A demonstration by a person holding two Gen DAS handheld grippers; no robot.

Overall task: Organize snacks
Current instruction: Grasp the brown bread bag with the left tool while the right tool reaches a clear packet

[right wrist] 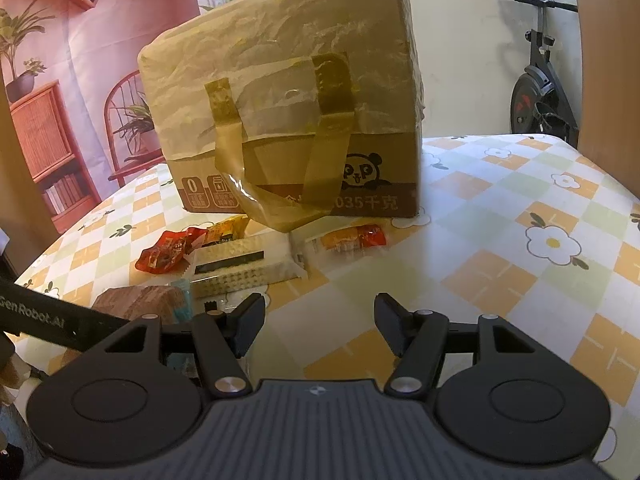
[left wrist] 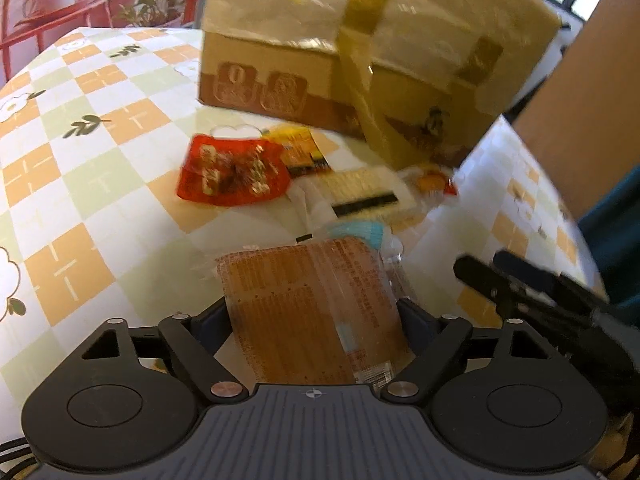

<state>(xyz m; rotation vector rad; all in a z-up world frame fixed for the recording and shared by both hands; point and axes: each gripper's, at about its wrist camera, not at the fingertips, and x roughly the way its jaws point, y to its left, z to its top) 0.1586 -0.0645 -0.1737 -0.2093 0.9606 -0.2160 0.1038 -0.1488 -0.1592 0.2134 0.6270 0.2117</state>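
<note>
My left gripper (left wrist: 316, 312) is shut on a flat brown snack packet (left wrist: 308, 304) and holds it just above the table. Beyond it lie a red snack pack (left wrist: 234, 172), a small yellow pack (left wrist: 298, 150), a white wafer pack (left wrist: 368, 196) and an orange-red pack (left wrist: 434, 182). A taped cardboard box (left wrist: 360, 48) stands behind them. My right gripper (right wrist: 320, 326) is open and empty over the tablecloth. In the right wrist view the red pack (right wrist: 168, 254), wafer pack (right wrist: 240, 264), orange-red pack (right wrist: 352, 240), brown packet (right wrist: 140, 300) and box (right wrist: 288, 100) show.
A checkered floral tablecloth (right wrist: 500, 240) covers the table (left wrist: 80, 160). The right gripper shows at the right of the left wrist view (left wrist: 520, 292). An exercise bike (right wrist: 540, 92) and a printed backdrop (right wrist: 60, 100) stand beyond the table.
</note>
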